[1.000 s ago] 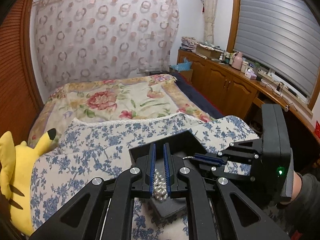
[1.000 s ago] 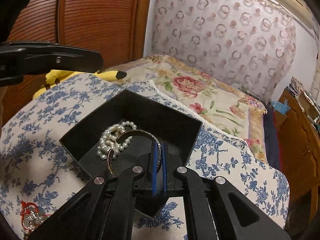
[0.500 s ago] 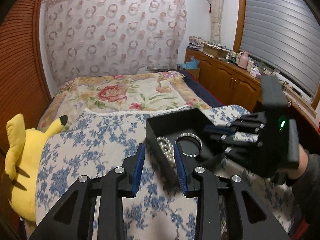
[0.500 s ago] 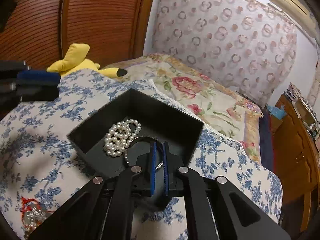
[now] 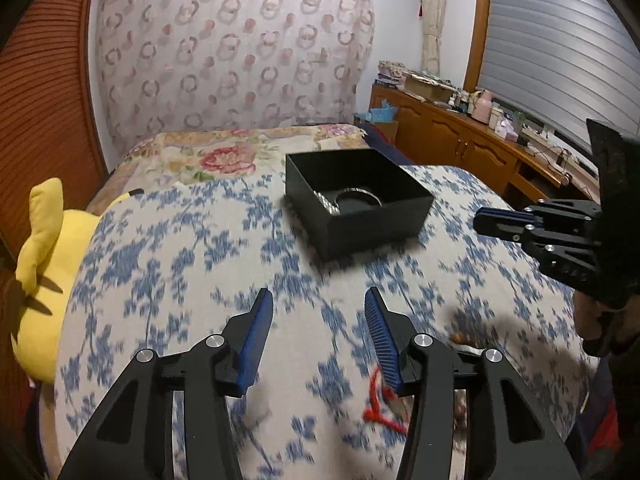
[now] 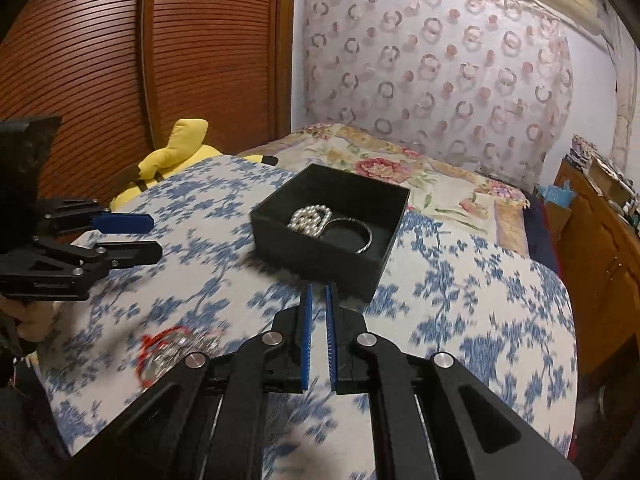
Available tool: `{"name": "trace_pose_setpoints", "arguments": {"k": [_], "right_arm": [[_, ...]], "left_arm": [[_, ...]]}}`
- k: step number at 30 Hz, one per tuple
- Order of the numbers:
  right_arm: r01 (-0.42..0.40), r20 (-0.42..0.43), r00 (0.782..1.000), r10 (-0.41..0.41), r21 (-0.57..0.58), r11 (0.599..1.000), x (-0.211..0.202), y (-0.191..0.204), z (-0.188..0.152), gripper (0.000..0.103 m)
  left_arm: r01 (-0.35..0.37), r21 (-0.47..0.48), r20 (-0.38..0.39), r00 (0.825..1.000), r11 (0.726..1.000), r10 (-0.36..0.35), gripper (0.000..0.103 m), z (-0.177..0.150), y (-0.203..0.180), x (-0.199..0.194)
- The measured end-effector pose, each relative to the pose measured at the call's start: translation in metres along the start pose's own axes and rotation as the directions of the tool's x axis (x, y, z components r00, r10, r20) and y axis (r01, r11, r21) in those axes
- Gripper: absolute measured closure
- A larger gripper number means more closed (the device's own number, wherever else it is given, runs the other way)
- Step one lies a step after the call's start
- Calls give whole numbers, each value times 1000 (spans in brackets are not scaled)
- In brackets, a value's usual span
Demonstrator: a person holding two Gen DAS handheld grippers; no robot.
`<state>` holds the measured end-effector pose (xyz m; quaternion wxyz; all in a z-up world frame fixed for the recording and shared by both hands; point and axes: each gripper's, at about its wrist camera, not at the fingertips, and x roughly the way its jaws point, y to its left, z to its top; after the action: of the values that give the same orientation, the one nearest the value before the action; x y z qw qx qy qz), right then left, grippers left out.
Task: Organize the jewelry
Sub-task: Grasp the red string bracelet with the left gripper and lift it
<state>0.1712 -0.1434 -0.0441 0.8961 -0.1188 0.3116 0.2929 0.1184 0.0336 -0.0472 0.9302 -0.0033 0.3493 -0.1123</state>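
Left wrist view: red-corded jewelry piece lower right, beside left gripper; jaws opening, empty. Right gripper together, empty, farther off.

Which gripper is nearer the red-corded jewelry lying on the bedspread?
Left. The left gripper, jaws opening and empty, hangs just above the red-corded jewelry, which lies by its right finger. The right gripper, shut, is off to the side, nearer the black box.

Black left claw and right claw, blue ribbed pads, silver screws.
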Motion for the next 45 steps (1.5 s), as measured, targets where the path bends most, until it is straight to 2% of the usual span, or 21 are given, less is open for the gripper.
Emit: {"name": "trace_pose_setpoints", "arguments": {"k": [4,7,10,11,14,17,26,31,32,33,35,37,40,45], "right_arm": [[-16,4,1000,16,22,1000,-17,11,-17,95],[-11,-5,1000,11,31,999,-21,16,-30,85],[-12,-24,1000,13,60,998,-24,16,-49,84],[-10,-31,999,12,65,998,-24,17,-54,84],[5,-53,999,-1,81,997,-24,17,-71,83],[6,-66,998,1,105,994,-24,17,-84,83],[3,-61,998,4,117,993,-24,19,-94,83],[6,-48,999,-1,112,994,-26,20,-95,83],[7,-46,999,-2,110,994,-26,20,-96,83],[8,-44,999,-3,111,994,-27,20,-96,83],[6,-45,999,-1,112,994,-26,20,-96,83],[4,-45,999,1,111,994,-26,20,-96,83],[2,-45,999,3,112,994,-26,20,-96,83],[3,-46,999,2,111,994,-26,21,-96,83]], "left_arm": [[11,1,-5,1000,1000,-11,57,-15,-6,-10],[25,3,-23,999,1000,-25,57,-27,-11,-14],[40,5,-45,998,999,-40,57,-39,-16,-14],[42,5,-59,997,999,-41,58,-42,-18,-12],[65,5,-103,993,998,-64,73,-50,-21,-5],[69,19,-126,990,997,-66,79,-53,-26,-1],[44,20,-186,982,999,-40,81,-54,-31,19],[0,74,-186,982,997,14,82,-53,-37,23],[-10,93,-186,982,996,27,85,-53,-40,24],[-20,106,-185,982,994,40,93,-52,-41,24],[-17,119,-187,982,993,39,95,-52,-42,25],[-9,117,-186,982,993,31,96,-50,-42,24],[17,94,-142,990,995,-4,96,-42,-42,13],[64,78,-35,997,995,-62,96,-17,-52,-21]]}}
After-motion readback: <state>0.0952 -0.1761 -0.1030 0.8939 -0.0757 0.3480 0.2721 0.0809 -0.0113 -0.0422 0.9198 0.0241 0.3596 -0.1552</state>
